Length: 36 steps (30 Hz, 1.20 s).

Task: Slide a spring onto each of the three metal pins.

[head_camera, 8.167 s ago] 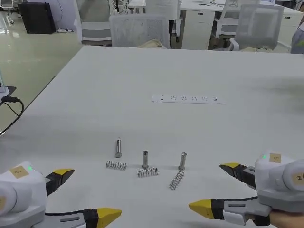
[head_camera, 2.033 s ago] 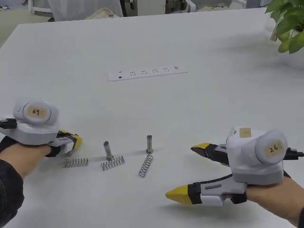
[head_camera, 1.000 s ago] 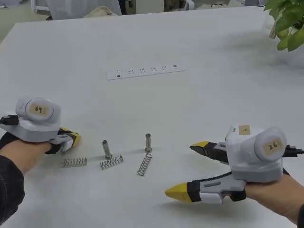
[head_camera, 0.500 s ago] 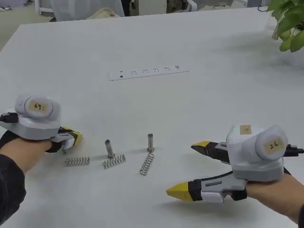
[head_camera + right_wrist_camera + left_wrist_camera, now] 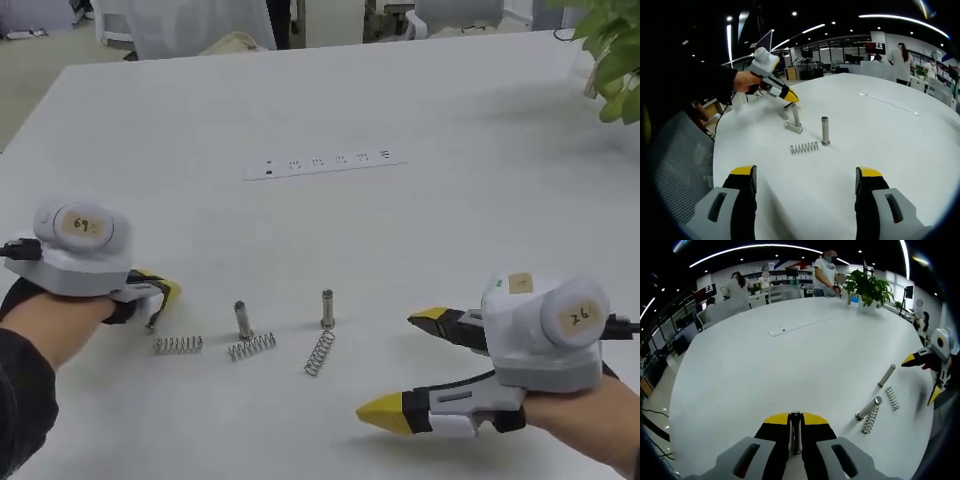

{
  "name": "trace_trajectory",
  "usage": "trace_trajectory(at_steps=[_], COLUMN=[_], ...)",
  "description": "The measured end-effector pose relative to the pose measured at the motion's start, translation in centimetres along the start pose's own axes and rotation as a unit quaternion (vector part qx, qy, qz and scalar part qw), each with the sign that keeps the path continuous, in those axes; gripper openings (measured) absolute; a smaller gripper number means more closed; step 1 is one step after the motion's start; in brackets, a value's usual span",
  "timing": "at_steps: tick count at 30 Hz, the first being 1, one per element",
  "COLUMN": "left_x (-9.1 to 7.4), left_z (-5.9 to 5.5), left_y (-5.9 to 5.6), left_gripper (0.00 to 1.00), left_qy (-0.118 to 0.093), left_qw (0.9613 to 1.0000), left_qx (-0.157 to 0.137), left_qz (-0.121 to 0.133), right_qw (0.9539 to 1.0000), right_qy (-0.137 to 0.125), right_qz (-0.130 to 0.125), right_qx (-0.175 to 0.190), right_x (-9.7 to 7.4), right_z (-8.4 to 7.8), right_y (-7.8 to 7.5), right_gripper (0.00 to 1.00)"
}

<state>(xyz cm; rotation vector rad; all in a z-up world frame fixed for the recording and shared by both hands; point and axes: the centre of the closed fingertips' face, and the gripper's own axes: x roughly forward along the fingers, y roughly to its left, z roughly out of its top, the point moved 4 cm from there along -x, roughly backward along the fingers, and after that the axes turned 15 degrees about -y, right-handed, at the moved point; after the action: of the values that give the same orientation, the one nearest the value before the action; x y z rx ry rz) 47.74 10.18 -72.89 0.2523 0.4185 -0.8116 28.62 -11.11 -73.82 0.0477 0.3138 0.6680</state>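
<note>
Your left claw (image 5: 160,293) is clenched on one metal pin (image 5: 795,434), low over the worktop (image 5: 450,230). Your right claw (image 5: 392,365) hangs released, jaws spread wide, well apart from the parts.

The step in hand looks like threading the first spring. Hold the gripped pin steady with its free end clear. Bring the right claw to the nearest spring (image 5: 178,345), which lies flat just beside your left claw. Pinch it lightly near one end (squeeze hard and I'd expect the coils to buckle or shoot away). Line its bore up with the pin's axis before you push.

The middle pin (image 5: 243,320) and the far pin (image 5: 327,308) stand upright, with the second spring (image 5: 251,347) and the third spring (image 5: 319,352) lying at their feet. Approach from the open side so you don't topple them.

Around you is an open office with chairs and people at the far side. The worktop is broad, white and smooth, so loose springs may roll. A potted plant (image 5: 612,50) sits at its far right corner, and a white power strip (image 5: 325,163) lies beyond the parts.
</note>
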Motion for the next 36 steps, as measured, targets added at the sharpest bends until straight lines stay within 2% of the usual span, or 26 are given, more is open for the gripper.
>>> trace_trajectory(at_steps=[9, 20, 36], left_x=[-0.8, -1.8, -3.0], left_z=[0.1, -0.2, -0.4], left_y=[0.0, -0.1, 0.0], left_gripper=[0.00, 0.00, 0.00], left_qy=[-0.003, -0.005, -0.017], left_qw=[1.0000, 1.0000, 0.9995], left_qx=[-0.003, -0.009, -0.025], left_qz=[0.001, 0.002, 0.013], right_qw=[1.0000, 1.0000, 0.9998], right_qy=[0.001, 0.002, 0.006], right_qz=[0.002, 0.005, 0.012], right_qx=[-0.003, -0.007, -0.013], right_x=[0.1, 0.3, 0.4], right_z=[0.1, 0.1, 0.1], right_y=[0.2, 0.4, 0.7], right_gripper=[0.80, 0.80, 0.80])
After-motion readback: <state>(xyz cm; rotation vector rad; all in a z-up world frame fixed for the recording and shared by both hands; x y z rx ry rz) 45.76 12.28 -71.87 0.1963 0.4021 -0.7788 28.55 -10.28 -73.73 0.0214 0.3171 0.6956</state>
